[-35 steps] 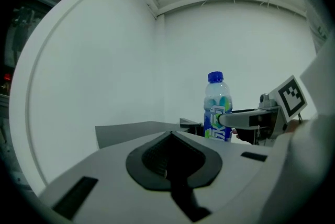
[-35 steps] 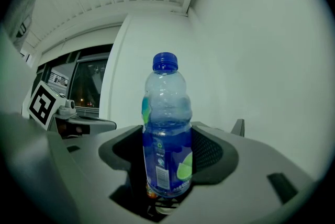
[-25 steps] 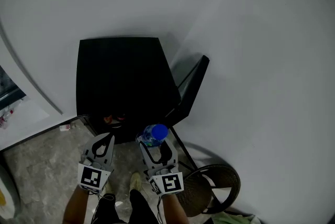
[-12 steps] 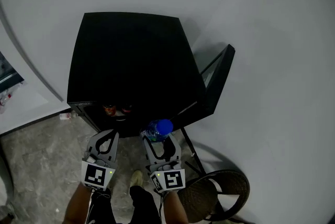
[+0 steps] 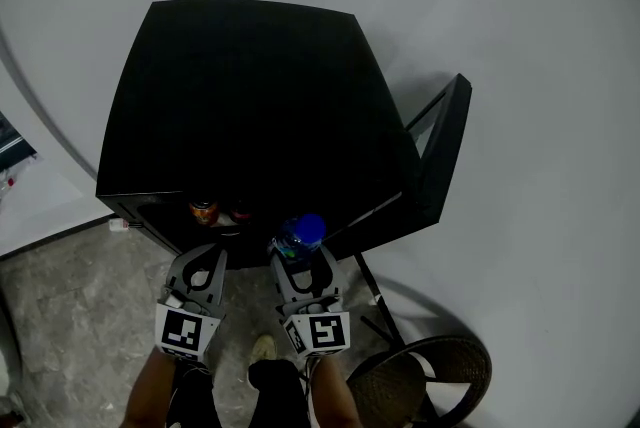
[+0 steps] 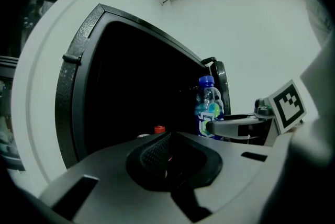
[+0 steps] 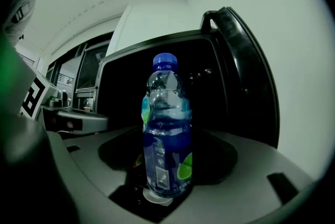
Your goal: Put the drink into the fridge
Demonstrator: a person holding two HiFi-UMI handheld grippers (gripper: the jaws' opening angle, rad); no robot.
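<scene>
At the far left, bare grey floor [image 5: 70, 286] runs up to a white wall [image 5: 520, 36]. The left gripper [image 5: 206, 261] hovers low in front of the black fridge [image 5: 250, 106]. In the left gripper view its fingers [image 6: 104, 178] are pressed together, the ribbed pads meeting along one seam with nothing between them. They touch no part of the fridge. Just beyond them, inside the dark opening, stand red-topped cans [image 5: 204, 212] near the front of the lower shelf.

Beside it to the right, the right gripper [image 5: 301, 263] has its fingers [image 7: 251, 165] clamped on the drink bottle [image 7: 166, 129], one on each side of the lower body. The bottle stands upright, blue cap on top and clear neck above. The lower half is blue and carries a label with a lime slice. It is held just before the open front of the fridge, towards the door side. The head view does not show whether it has crossed the threshold. The two grippers are near each other but apart.

Further right, the fridge door [image 5: 440, 161] stands swung wide open. A round woven chair [image 5: 420, 381] sits on the floor at the lower right.
</scene>
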